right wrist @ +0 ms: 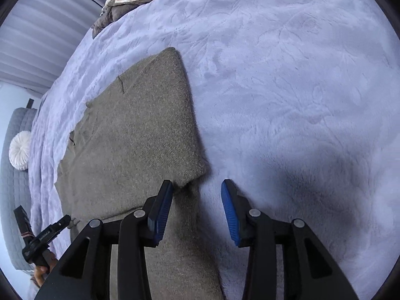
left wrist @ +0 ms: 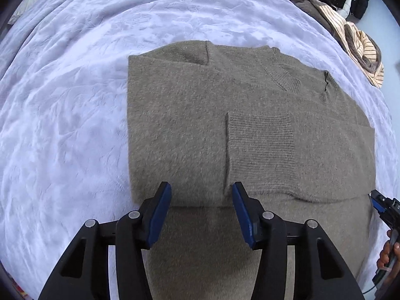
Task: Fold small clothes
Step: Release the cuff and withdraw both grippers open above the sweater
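A brown sweater (left wrist: 190, 115) lies flat on the lilac blanket (left wrist: 65, 105), sleeves folded in. The left gripper (left wrist: 202, 212) hangs over its lower part, fingers spread and empty. The right gripper (right wrist: 197, 207), also spread, straddles its right corner. The hem runs out of view; a clothes pile (left wrist: 350, 32) is half cut off.

Fuzzy knit sweater (left wrist: 190, 115) lies on plush blanket (left wrist: 62, 100).
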Tool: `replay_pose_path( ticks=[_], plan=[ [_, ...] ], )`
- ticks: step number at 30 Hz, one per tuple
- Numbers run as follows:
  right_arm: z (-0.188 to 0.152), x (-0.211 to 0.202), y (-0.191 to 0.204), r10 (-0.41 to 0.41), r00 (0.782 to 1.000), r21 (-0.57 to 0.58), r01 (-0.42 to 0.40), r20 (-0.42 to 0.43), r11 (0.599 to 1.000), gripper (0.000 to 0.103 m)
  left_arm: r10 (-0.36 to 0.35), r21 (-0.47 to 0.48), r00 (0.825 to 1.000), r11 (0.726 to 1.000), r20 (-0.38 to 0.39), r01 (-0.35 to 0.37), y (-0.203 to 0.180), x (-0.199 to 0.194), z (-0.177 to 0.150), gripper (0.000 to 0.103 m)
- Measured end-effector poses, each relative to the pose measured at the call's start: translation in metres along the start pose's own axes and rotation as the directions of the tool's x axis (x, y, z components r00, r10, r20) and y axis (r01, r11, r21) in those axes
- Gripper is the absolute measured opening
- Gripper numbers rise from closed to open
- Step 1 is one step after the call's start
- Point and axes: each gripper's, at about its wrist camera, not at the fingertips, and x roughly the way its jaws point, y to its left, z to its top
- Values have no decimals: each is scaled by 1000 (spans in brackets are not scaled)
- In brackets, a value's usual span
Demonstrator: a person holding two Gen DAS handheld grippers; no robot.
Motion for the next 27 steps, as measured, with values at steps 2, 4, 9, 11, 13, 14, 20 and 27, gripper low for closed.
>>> replay_pose_path(
  ticks=[2, 4, 9, 11, 13, 14, 20, 27],
  plan=[
    [-5, -5, 5, -6, 1000, -11, 6, -5, 1000, 44, 9, 10, 1000, 1000, -16, -9, -1, -3, -4, 54],
    [-10, -11, 8, -6, 1000, -9, 6, -9, 1000, 44, 17, 16, 1000, 1000, -23, -17, -2, -6, -9, 76],
    [-21, -26, 16, 9, 1000, -6, -9, -14, 1000, 47, 22, 33, 999, 999, -36, -21, -3, -18, -22, 77],
    [-25, -29, 21, 18, 1000, -8, -18, -22, 1000, 49, 26, 41, 999, 999, -46, -24, -4, -21, -26, 77],
    [-30, -30, 28, 28, 999, -13, -28, -35, 1000, 50, 29, 47, 998, 999, -54, -27, -5, -24, -30, 77],
    [-33, -30, 31, 32, 999, -18, -33, -43, 999, 52, 30, 49, 998, 998, -58, -27, -5, -26, -32, 77],
    [-53, -29, 50, 57, 994, -53, -62, -88, 997, 54, 47, 91, 996, 995, -78, -39, -8, -32, -42, 77],
    [-70, -23, 64, 73, 989, -78, -83, -131, 994, 70, 44, 98, 994, 995, -99, -34, -8, -34, -56, 103]
  ],
)
